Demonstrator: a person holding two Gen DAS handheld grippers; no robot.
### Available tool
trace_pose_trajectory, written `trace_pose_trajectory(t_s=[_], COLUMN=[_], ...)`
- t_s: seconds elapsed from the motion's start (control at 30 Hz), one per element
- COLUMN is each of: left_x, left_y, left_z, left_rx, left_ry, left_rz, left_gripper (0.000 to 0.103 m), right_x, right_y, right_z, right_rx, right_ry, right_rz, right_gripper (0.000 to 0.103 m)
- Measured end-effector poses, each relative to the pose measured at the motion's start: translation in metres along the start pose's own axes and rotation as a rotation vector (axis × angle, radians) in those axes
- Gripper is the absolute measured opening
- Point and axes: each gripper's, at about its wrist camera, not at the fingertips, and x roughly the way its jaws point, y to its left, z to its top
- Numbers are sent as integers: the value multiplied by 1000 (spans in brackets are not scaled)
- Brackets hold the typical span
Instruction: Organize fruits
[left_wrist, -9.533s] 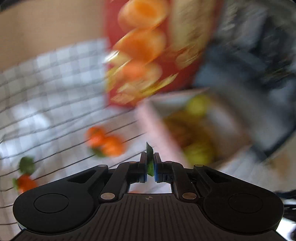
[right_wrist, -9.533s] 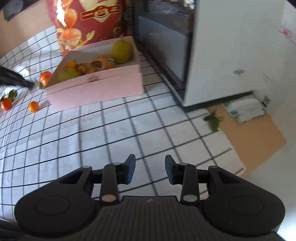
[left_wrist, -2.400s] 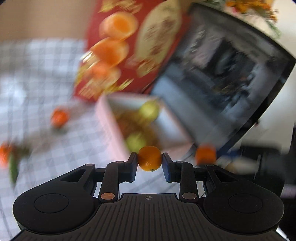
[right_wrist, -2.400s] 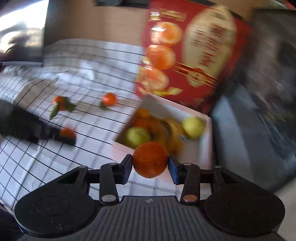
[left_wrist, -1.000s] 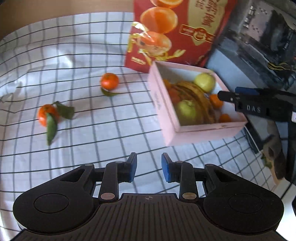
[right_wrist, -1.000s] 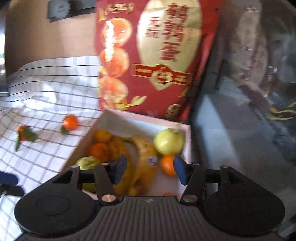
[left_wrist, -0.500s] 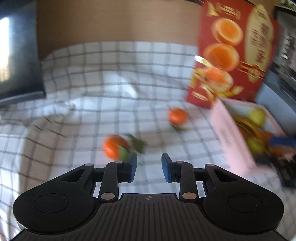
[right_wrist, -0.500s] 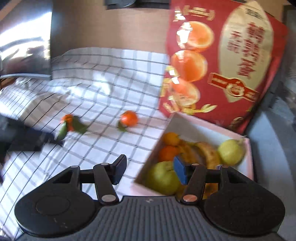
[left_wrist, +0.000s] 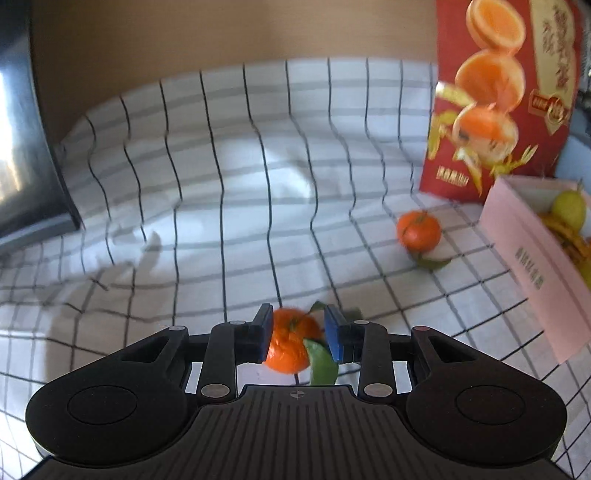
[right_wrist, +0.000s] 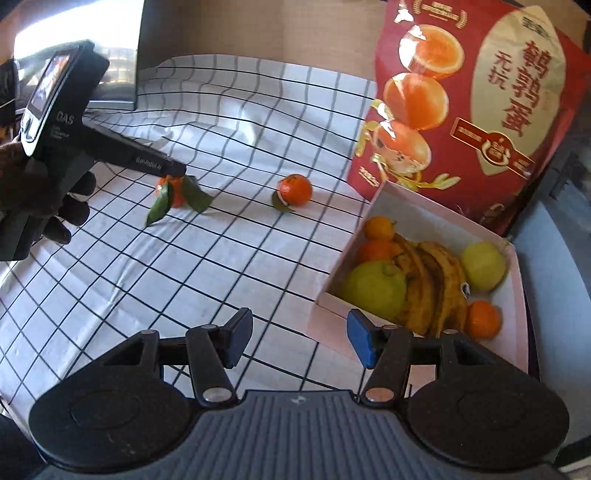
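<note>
Left gripper (left_wrist: 298, 334) fingers just opened wider, straddling leafy orange mandarin (left_wrist: 291, 345) on checked worktop cloth (left_wrist: 221, 206), pads not pressing. Right gripper (right_wrist: 298, 339) half open, empty, beside pink cardboard fruit box (right_wrist: 517, 317). Second mandarin (right_wrist: 294, 189) loose nearby.

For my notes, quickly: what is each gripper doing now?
Left gripper: open around a leafy tangerine, not yet gripping; it has just been opening.
Right gripper: open, empty.

Black gripper (left_wrist: 298, 334), blue pads (left_wrist: 334, 338)
</note>
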Motion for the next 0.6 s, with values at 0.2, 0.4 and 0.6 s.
trace_pose_trajectory(t_s=[0.2, 0.4, 0.6], left_x=[1, -6, -1], left_y=[-1, 10, 15], left_z=[-5, -4, -4], left_rx=[44, -14, -35], left_ry=[-16, -31, 7], left_rz=[-46, -74, -52], left_gripper=[54, 53, 53], right_x=[-3, -3, -3], right_y=[-2, 0, 1], right_z=[-5, -7, -8], right_rx=[24, 23, 24], right_ry=[7, 10, 16], right_rz=[-11, -17, -19], right_gripper=[57, 57, 57])
